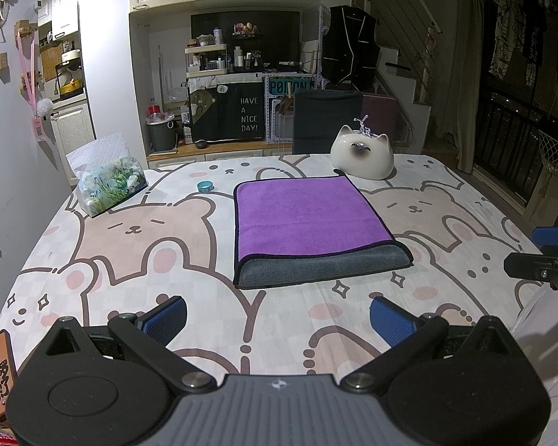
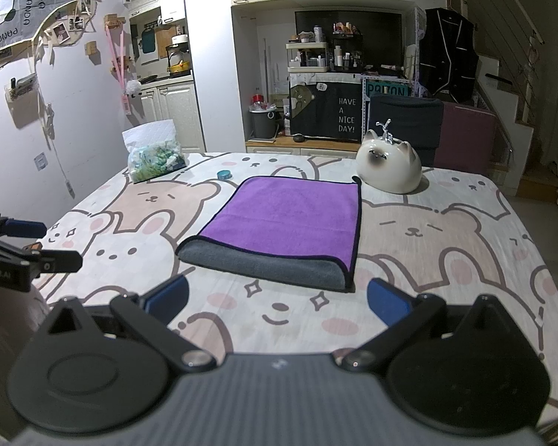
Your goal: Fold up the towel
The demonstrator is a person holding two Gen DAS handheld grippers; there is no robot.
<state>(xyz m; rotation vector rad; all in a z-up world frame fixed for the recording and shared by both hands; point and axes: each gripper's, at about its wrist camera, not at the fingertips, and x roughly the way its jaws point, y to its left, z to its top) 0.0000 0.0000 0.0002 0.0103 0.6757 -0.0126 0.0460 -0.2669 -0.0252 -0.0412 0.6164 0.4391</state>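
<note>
The towel [image 1: 312, 223] is shown lying flat on the bear-print tablecloth [image 1: 130, 245], ahead of both sets of jaws and touched by neither. It is already doubled once: the purple face is laid over the grey underside, and the rounded fold is turned toward the jaws. The left gripper [image 1: 277, 316] and right gripper [image 2: 277, 301] are held spread wide and empty, short of the near edge. At least one fold is judged done; whether a further fold is intended cannot be told. A ceramic cat [image 1: 362, 156] is seen just beyond the far corner.
</note>
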